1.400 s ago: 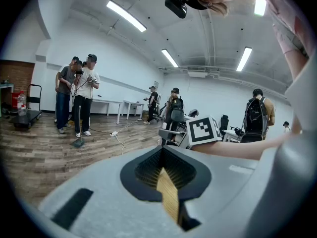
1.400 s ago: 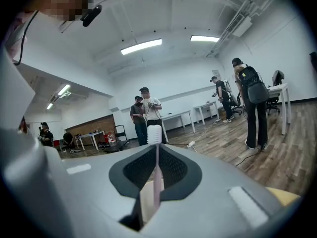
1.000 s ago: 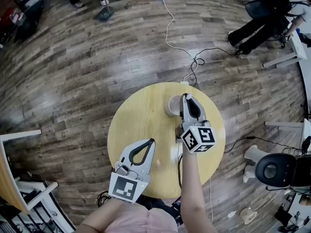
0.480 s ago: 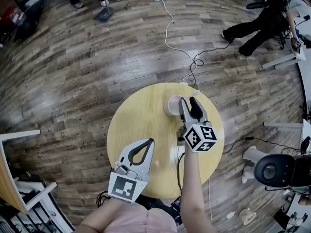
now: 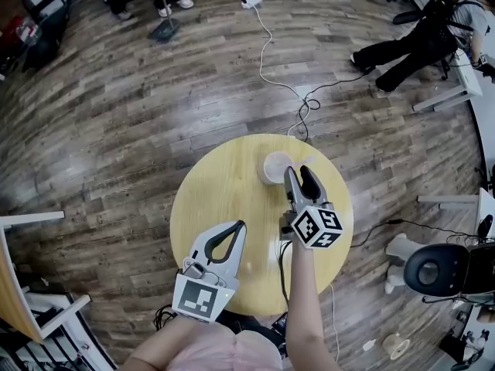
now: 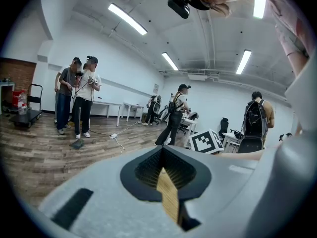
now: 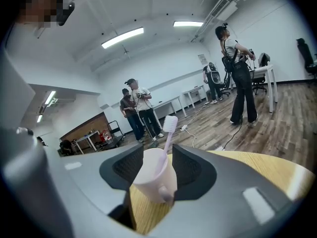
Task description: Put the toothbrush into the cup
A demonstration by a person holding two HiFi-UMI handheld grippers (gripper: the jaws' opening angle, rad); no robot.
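A pale pink cup [image 5: 274, 167] stands on the far part of the round wooden table [image 5: 216, 199]. In the right gripper view the cup [image 7: 156, 175] sits upright, with a white-headed toothbrush [image 7: 170, 124] standing in it and leaning right. My right gripper [image 5: 297, 171] is just beside the cup. Its jaws are opening, and the cup shows between the spread pads [image 7: 130, 165] without touching them. My left gripper [image 5: 243, 225] hovers over the near left of the table, its tips together and nothing in them.
A white cable and power strip [image 5: 253, 1] run across the wooden floor beyond the table. Several people stand at the room's far side. A black chair base [image 5: 438, 270] sits to the right, and white furniture [image 5: 31, 315] to the near left.
My right gripper's jaws went from shut on the toothbrush to wide apart, leaving the brush in the cup. The gripper drew back slightly toward me. The left gripper stayed still.
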